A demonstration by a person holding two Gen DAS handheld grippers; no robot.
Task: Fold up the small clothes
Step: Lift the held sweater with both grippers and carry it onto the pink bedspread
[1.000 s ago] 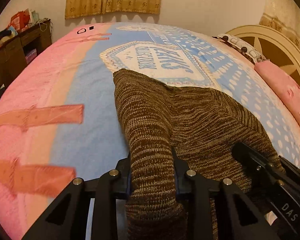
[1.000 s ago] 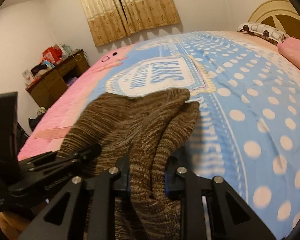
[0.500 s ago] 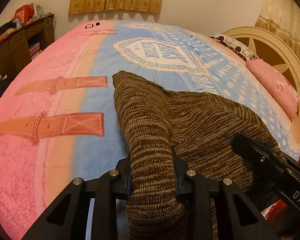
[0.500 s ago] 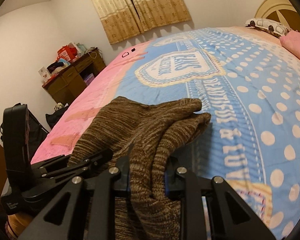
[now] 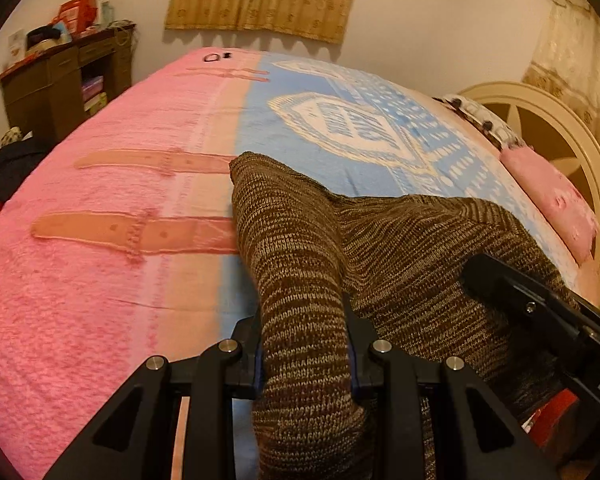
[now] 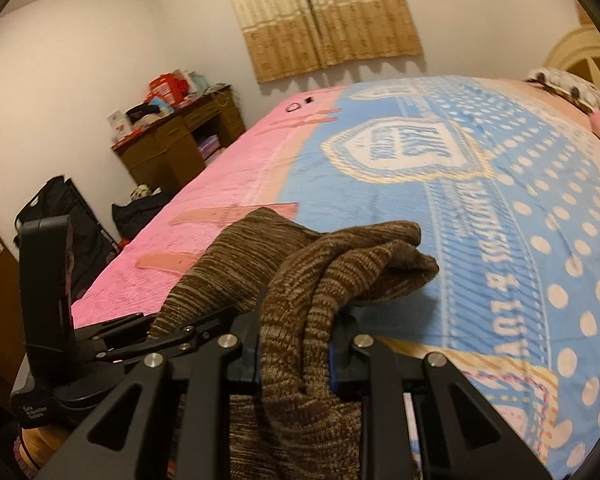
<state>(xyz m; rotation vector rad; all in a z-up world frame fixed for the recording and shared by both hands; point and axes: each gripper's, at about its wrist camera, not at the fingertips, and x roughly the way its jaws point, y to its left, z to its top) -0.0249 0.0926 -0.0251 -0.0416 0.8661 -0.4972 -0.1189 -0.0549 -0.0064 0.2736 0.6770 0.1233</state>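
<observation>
The left gripper [image 5: 305, 344] is clamped on a bunched fold of the brown knitted garment [image 5: 400, 248], its jaws only narrowly parted by the thick knit. The right gripper [image 6: 294, 344] pinches another gathered edge of the same garment [image 6: 260, 256] in the same way. The garment stretches between them over the near edge of the bedspread [image 5: 100, 280], its far end lying where the pink part meets the blue.
</observation>
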